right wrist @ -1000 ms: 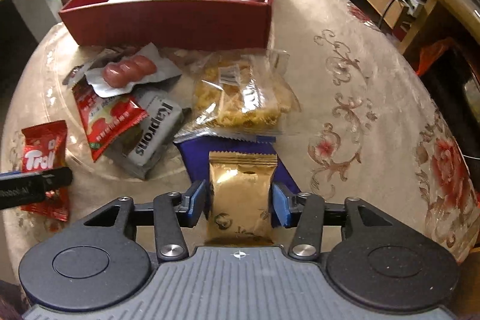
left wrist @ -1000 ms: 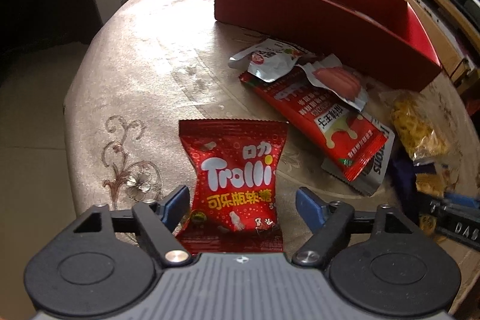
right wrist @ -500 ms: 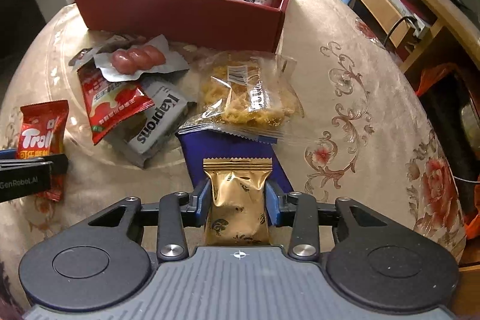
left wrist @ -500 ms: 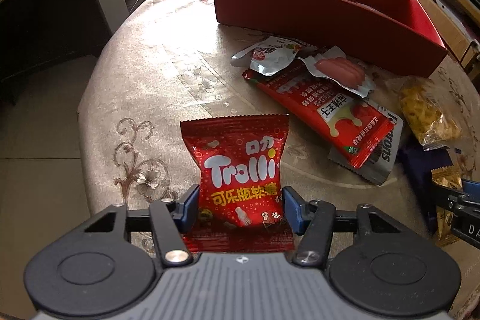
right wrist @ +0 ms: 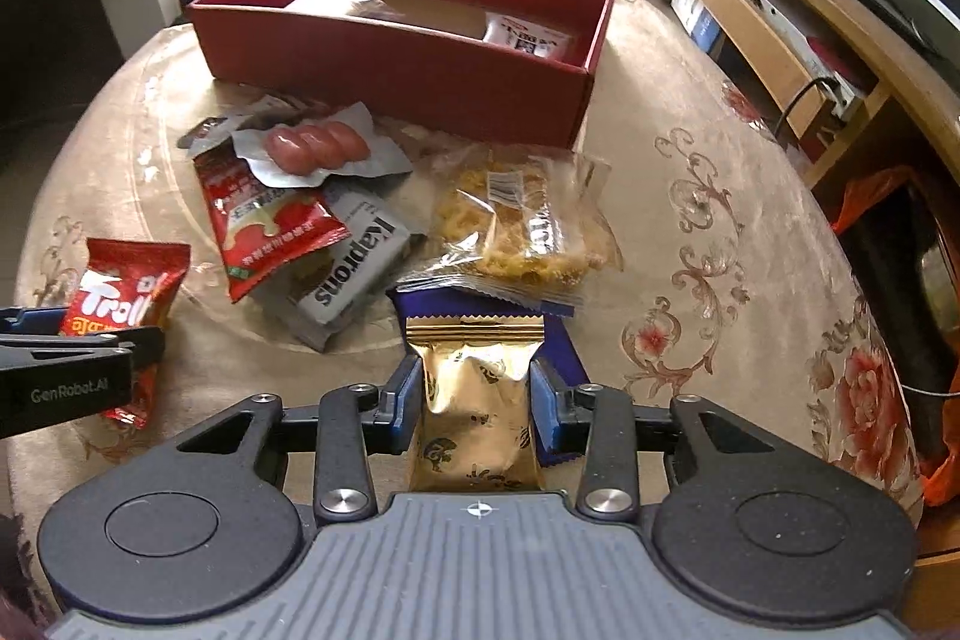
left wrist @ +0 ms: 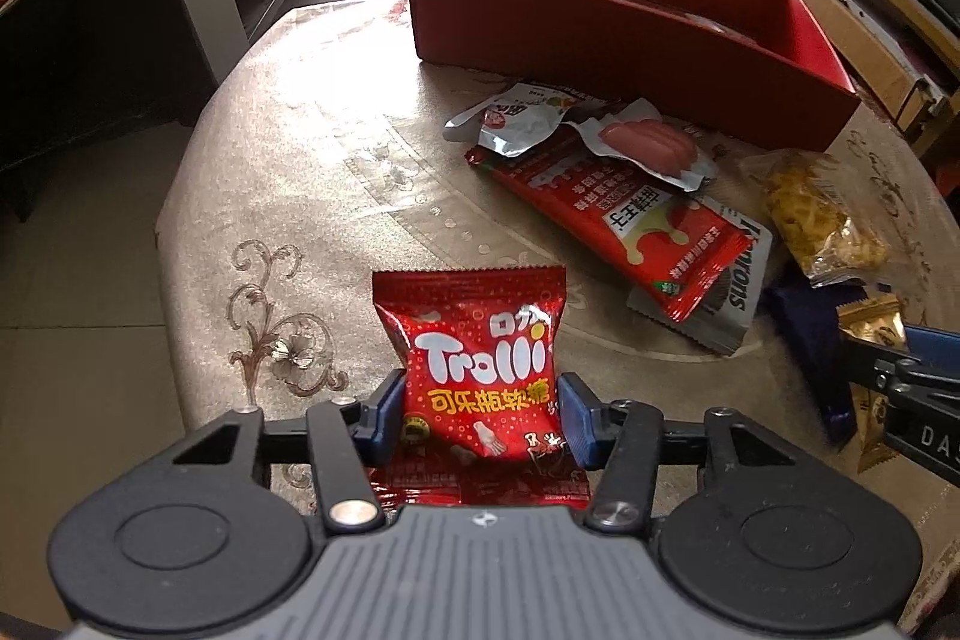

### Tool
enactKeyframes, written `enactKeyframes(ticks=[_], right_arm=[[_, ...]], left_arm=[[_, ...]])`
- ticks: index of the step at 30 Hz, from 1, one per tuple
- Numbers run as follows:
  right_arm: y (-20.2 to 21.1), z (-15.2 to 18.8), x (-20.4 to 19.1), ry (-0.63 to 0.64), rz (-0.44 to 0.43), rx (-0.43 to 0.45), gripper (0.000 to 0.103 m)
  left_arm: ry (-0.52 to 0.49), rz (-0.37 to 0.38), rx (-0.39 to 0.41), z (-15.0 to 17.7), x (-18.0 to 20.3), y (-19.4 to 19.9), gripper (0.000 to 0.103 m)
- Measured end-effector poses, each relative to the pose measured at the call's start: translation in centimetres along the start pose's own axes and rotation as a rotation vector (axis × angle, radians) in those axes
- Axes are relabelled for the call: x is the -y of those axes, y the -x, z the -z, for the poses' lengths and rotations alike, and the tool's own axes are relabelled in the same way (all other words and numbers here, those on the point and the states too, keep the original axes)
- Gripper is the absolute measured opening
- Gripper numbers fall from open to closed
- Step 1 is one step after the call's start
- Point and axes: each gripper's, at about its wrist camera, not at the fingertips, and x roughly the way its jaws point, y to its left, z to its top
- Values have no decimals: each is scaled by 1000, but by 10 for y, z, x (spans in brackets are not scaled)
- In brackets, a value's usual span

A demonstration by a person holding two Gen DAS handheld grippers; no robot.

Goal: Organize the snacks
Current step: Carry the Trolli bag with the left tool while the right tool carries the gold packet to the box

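Now the left gripper (left wrist: 479, 415) is closing its jaws on the red Trolli bag (left wrist: 477, 370), pads pressing its sides. Likewise the right gripper (right wrist: 475, 403) pinches the gold packet (right wrist: 477, 400); the red box (right wrist: 396, 67) lies well ahead of both.

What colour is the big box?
Red box, seen best from the right wrist.
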Motion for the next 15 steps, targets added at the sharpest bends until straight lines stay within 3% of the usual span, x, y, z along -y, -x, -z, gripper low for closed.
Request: enactKeyframes(ticks=[15], right_arm=[[12, -2, -1, 1, -27, 40, 46]], left_arm=[[0, 2, 0, 7, -3, 12, 50]])
